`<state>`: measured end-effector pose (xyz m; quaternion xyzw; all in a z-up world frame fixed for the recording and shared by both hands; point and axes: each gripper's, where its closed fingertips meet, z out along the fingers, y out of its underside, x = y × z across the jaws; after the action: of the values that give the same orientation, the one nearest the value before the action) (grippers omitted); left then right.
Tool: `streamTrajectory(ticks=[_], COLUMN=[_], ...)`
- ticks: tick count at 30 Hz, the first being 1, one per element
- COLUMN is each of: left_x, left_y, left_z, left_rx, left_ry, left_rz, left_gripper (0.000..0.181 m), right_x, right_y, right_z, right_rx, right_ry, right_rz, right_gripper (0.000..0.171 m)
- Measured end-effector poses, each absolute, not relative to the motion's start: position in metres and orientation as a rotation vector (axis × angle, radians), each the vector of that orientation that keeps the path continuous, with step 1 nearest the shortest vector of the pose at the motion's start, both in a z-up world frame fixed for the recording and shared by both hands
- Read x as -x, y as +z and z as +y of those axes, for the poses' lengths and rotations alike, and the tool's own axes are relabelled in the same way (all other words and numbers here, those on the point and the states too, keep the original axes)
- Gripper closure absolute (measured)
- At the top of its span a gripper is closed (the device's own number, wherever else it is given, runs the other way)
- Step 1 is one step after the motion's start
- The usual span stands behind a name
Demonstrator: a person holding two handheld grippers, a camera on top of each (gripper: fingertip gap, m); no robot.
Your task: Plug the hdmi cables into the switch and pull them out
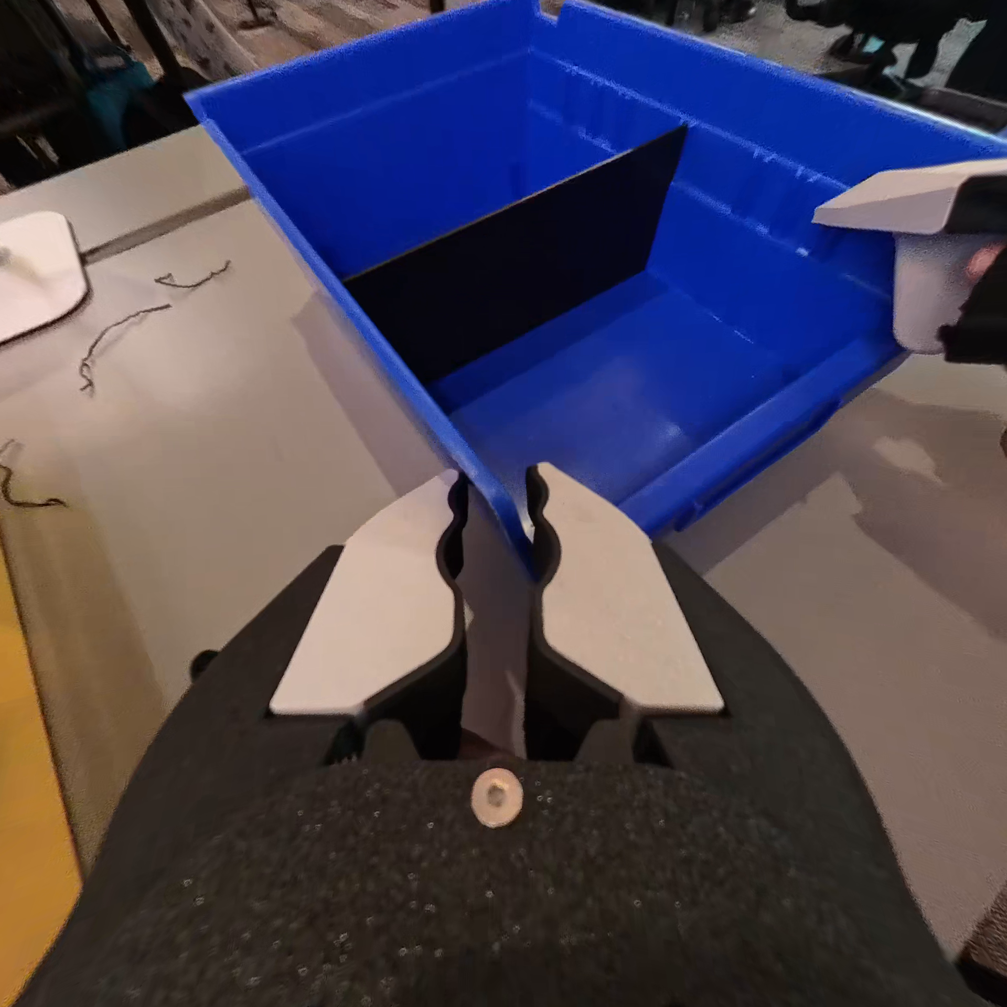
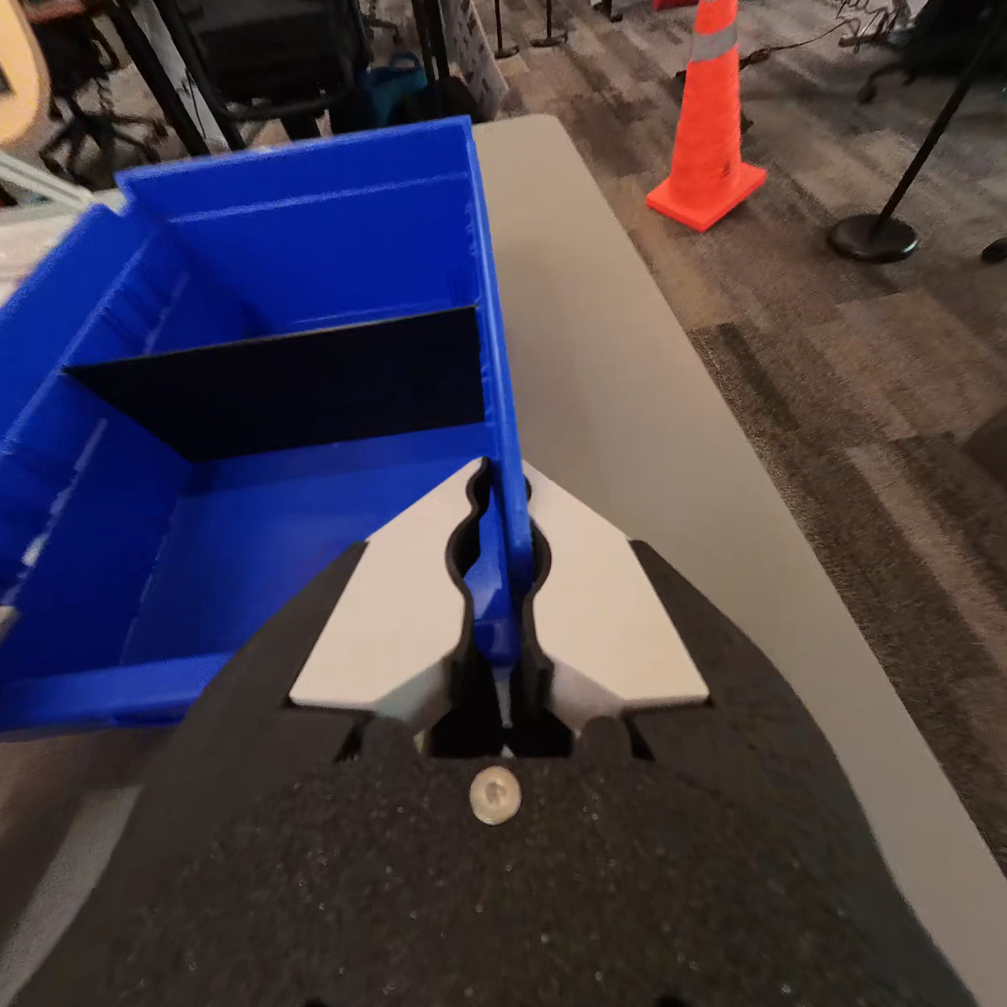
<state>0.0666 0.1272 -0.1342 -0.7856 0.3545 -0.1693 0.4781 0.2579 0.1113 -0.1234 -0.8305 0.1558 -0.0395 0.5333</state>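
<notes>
firmly, both grippers, left (image 1: pixel 497 482) and right (image 2: pixel 507 471), on blue bin (image 2: pixel 305 256) corners

Left hand-held gripper (image 1: pixel 495 482): textured black body, speckled, with one silver hex screw (image 1: pixel 496 798) at centre. Pale grey fingers (image 1: pixel 381 605), flat-topped, tapering forward, lined inside with wavy black pads. Right hand-held gripper (image 2: pixel 504 468): same black body, same grey fingers, same silver screw (image 2: pixel 495 794).

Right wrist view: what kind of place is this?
Likely an office or lab work area: grey carpet-tile floor, an orange traffic cone, office chairs behind a grey table bearing a blue bin.
</notes>
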Motion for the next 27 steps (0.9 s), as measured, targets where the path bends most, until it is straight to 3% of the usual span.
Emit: streamTrajectory(ticks=[10, 16, 22, 27], left_x=[-0.067, 0.001, 0.185, 0.305], left_y=[-0.132, -0.060, -0.034, -0.075], left_z=[0.148, 0.108, 0.135, 0.156], left_rx=[1.963, 1.890, 1.896, 2.015], left_ry=[-0.537, -0.808, -0.655, -0.351], left_rz=[0.864, 0.783, 0.488, 0.342], left_gripper=[0.155, 0.142, 0.139, 0.137], right_x=[-0.259, -0.250, -0.105, 0.062], right_y=[-0.125, -0.059, -0.020, -0.055], right_z=[0.149, 0.124, 0.121, 0.133], right_rx=[1.961, 1.753, 1.706, 1.784], right_ry=[-0.058, -0.190, 0.068, 0.399], right_rz=[0.406, 0.371, 0.105, -0.073], right_gripper=[0.164, 0.150, 0.135, 0.122])
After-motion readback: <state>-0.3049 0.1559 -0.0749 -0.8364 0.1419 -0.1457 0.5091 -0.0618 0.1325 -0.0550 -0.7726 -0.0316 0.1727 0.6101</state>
